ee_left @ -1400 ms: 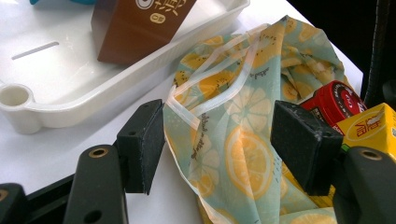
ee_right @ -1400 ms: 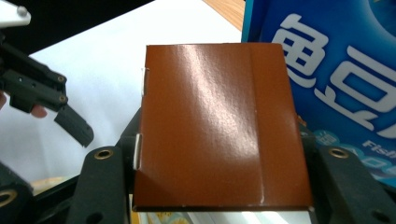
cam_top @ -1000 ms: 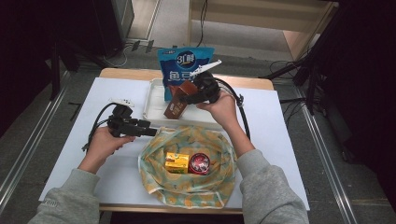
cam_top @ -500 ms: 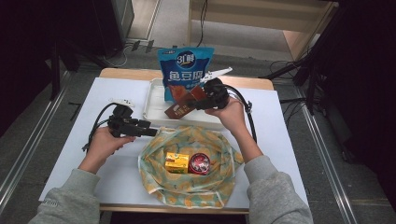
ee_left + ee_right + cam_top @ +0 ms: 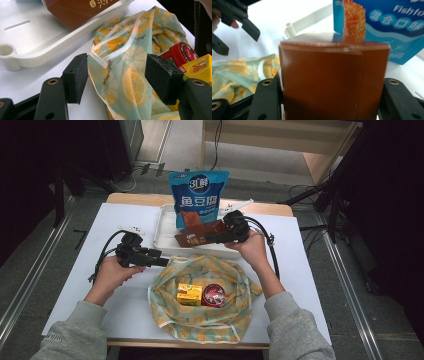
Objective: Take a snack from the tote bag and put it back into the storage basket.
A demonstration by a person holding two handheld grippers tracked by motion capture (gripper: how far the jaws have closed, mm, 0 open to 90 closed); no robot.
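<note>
White tray [image 5: 165, 227] behind lemon-print bag [image 5: 200, 270].

The tall blue glossy snack pouch [image 5: 198, 197], standing at twelve o'clock on the surface, carries a round white logo reading "3" with a Chinese character, and beneath it large white characters "鱼豆腐". In the right gripper view, the pouch [image 5: 387, 27] shows the partial white word "Fishto" above pale Chinese characters. The brown rectangular cardboard box [image 5: 75, 11] bears cream Chinese lettering, cut off at the frame edge.
</note>
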